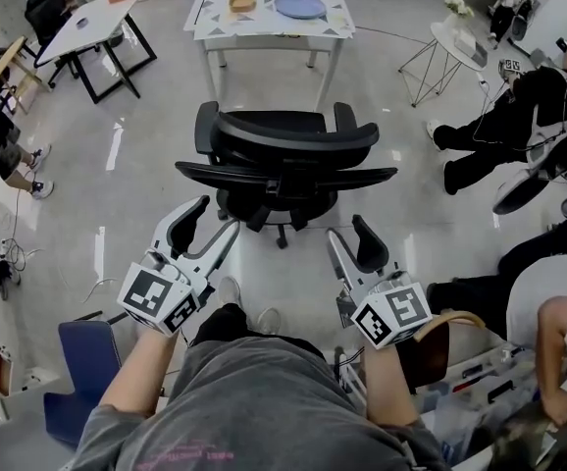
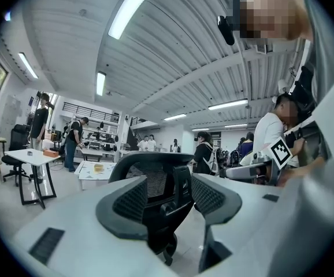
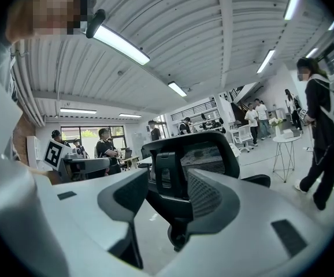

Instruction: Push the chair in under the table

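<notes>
Head view: the black office chair [image 1: 283, 160] stands on the floor just short of the white worktop [image 1: 264, 26], backrest towards the person, seat not under it. The left claw [image 1: 219, 214] and right claw [image 1: 346, 229] hover behind the backrest, apart from it. Both have their jaws spread wide and empty, and both gripper views frame the chair beyond the gap.

An open lab or workshop hall. Strip lights [image 2: 131, 7] line a ribbed ceiling [image 2: 173, 51]. Counters [image 1: 264, 24] and people [image 1: 499, 126] stand about the grey floor [image 1: 166, 96].
</notes>
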`<move>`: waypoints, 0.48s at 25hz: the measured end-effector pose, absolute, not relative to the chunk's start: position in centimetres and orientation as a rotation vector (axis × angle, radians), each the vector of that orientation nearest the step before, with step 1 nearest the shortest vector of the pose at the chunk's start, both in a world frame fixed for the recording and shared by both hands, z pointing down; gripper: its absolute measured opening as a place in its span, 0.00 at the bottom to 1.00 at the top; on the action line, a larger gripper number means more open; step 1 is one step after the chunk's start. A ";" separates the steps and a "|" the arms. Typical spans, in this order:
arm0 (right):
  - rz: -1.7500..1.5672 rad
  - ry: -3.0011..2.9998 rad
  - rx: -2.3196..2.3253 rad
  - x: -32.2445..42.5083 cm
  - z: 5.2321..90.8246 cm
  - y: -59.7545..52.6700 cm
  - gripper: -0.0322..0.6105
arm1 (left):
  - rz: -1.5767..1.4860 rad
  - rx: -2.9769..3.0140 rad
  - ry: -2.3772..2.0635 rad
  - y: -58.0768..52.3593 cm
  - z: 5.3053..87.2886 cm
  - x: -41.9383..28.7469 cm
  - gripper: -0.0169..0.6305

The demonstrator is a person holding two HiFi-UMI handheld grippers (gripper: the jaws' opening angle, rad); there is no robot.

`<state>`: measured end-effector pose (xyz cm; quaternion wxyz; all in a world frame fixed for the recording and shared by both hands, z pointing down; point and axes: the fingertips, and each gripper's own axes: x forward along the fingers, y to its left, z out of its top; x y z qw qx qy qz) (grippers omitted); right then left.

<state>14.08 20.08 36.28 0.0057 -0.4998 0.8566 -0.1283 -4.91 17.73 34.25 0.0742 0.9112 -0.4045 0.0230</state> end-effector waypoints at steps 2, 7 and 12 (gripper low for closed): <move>-0.402 2.678 -1.569 14.3 36.4 19.5 0.36 | 0.072 2.733 -1.220 17.1 34.3 -5.0 0.39; -0.405 2.669 -1.597 14.7 36.8 17.7 0.36 | 0.072 2.726 -1.230 15.2 34.8 -5.8 0.39; -0.404 2.635 -1.660 15.4 37.1 15.2 0.36 | 0.079 2.722 -1.219 12.4 35.5 -6.7 0.39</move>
